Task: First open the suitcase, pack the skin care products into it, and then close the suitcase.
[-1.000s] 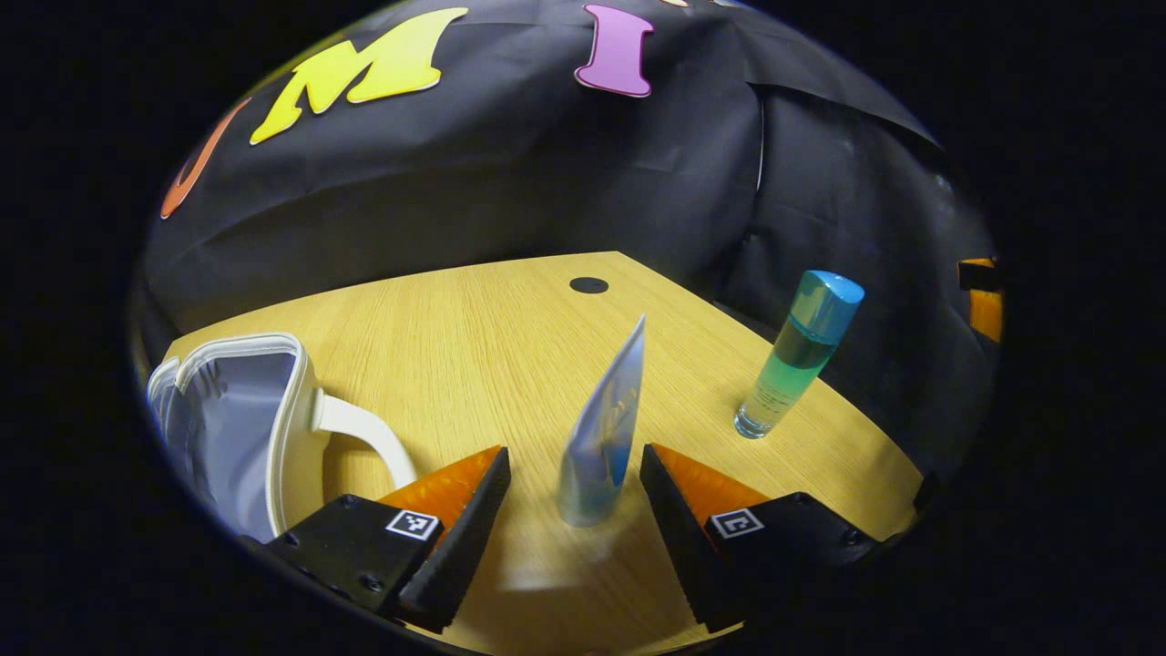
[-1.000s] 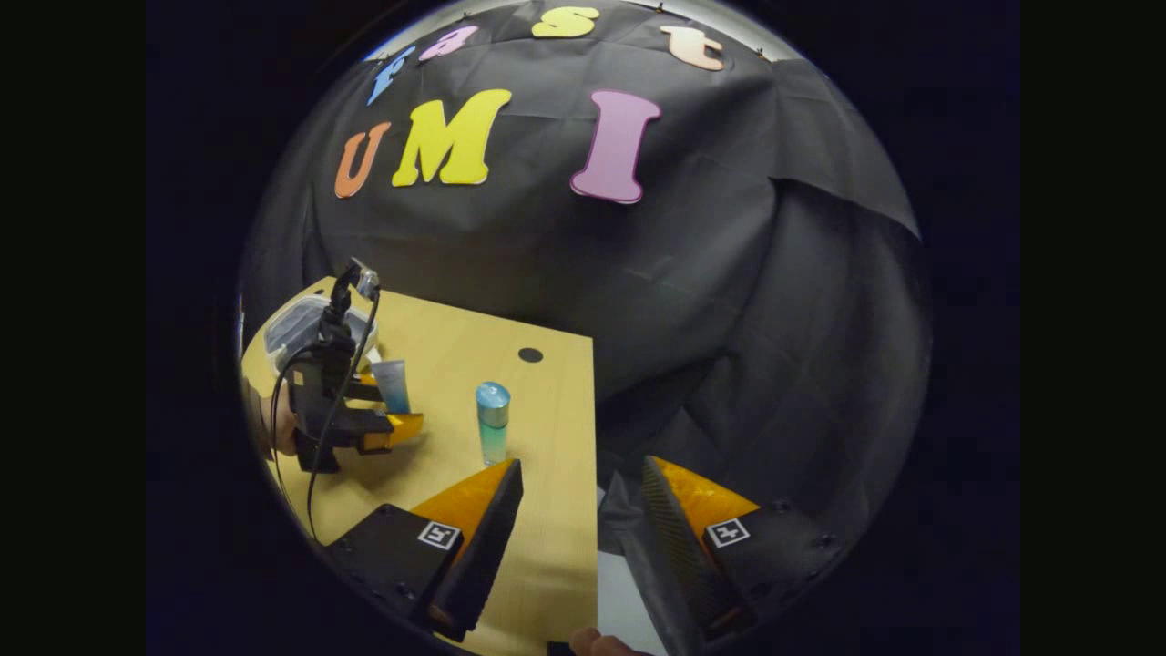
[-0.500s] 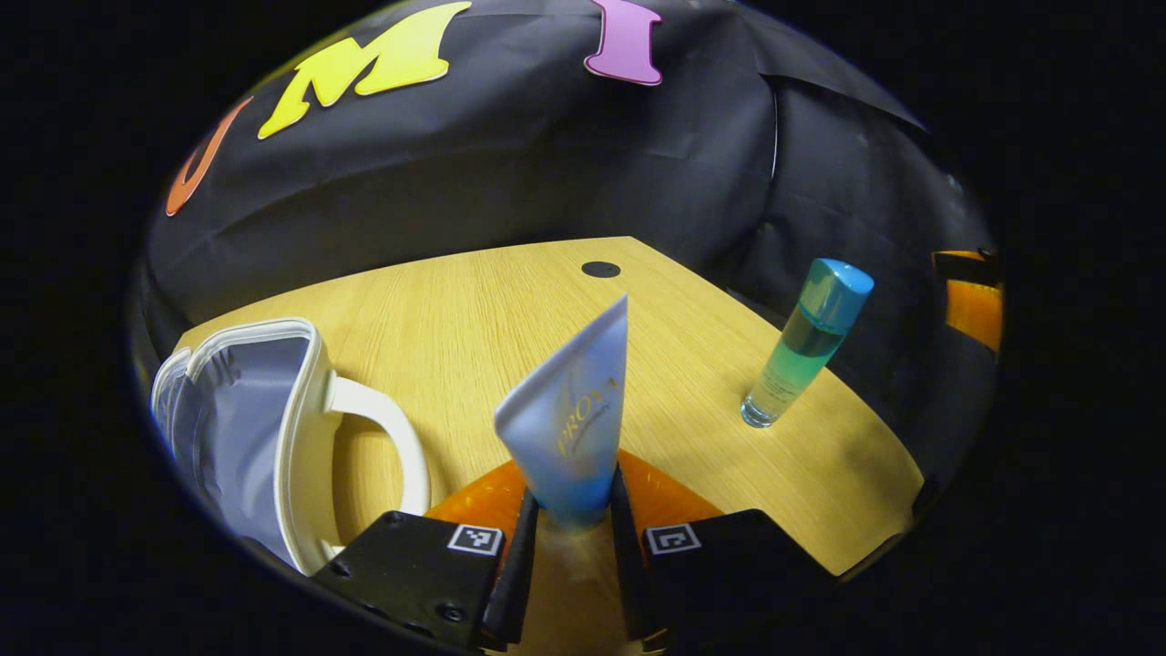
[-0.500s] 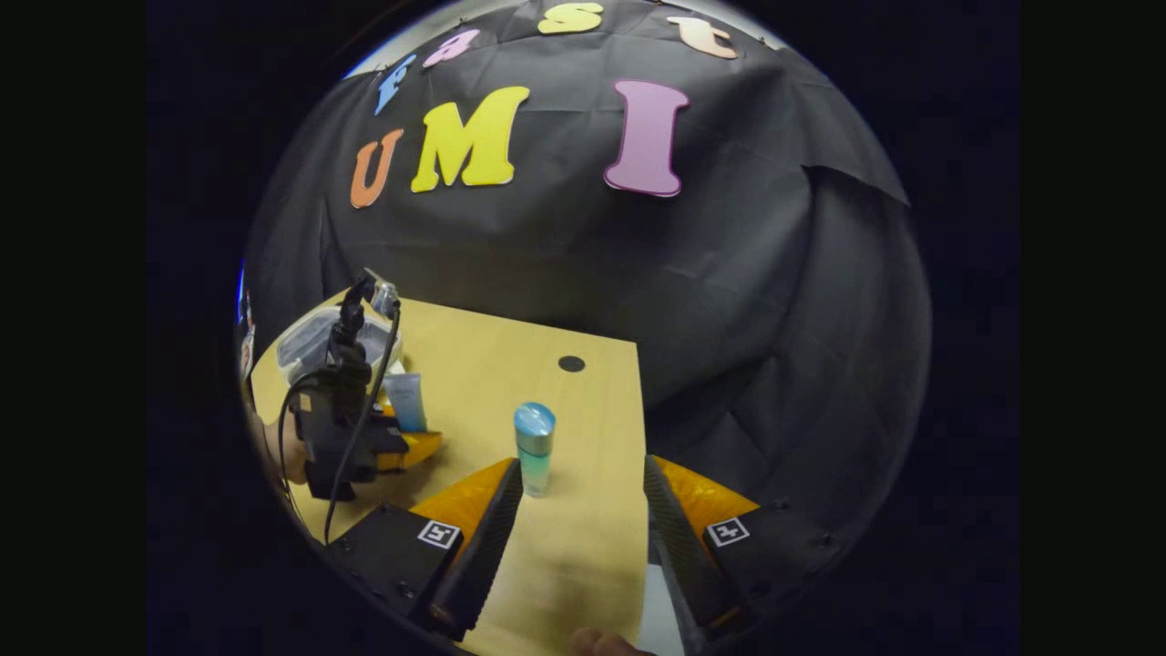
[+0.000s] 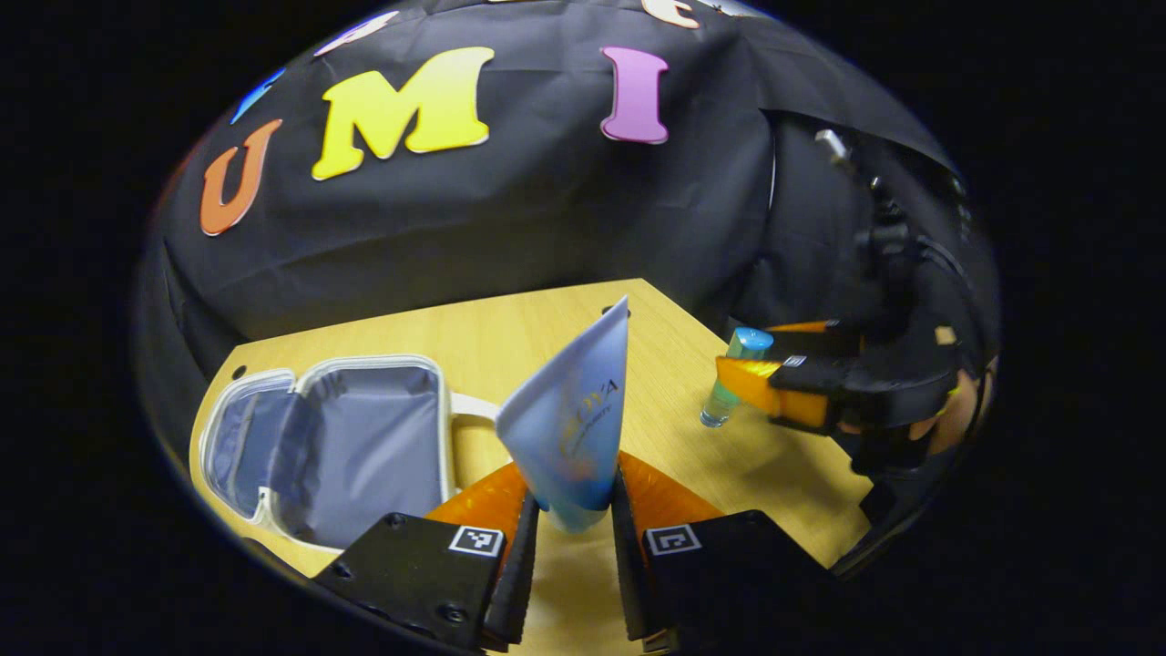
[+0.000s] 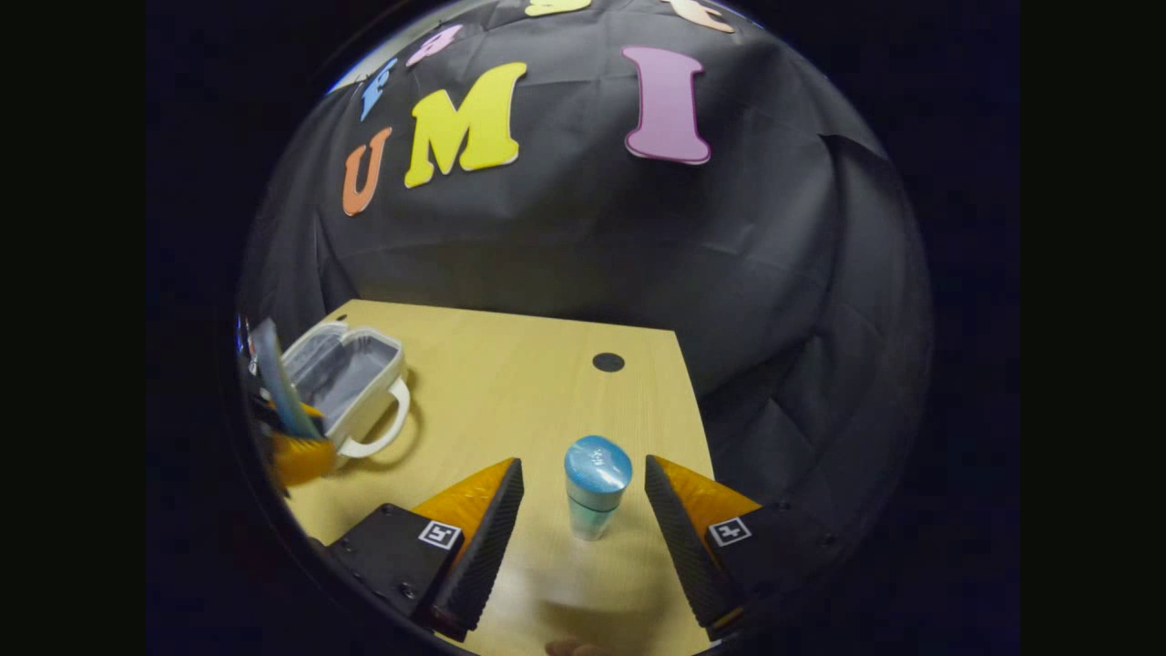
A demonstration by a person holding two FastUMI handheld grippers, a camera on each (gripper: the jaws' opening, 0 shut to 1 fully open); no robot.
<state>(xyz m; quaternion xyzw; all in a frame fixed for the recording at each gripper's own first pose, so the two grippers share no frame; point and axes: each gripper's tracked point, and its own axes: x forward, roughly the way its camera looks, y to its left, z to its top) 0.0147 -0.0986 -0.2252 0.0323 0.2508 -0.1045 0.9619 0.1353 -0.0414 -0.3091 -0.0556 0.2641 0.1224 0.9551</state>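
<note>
Left claw (image 5: 572, 538) gripping tube (image 5: 574, 428); right claw (image 6: 583, 510) spread around bottle (image 6: 595, 483)

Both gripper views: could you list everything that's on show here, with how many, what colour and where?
Suitcase: one, small, white shell with grey lining, lying open at the table's left end.
Tube: one, pale blue, held upright in the left gripper's jaws.
Bottle: one, clear with blue-green liquid and a blue cap, standing on the table between the right gripper's open jaws, untouched.
Table: one, light wood, with a dark round hole near its far edge.
Left gripper: one, shut on the tube.
Right gripper: one, open around the bottle.
Hand: one, holding the right gripper.
</note>
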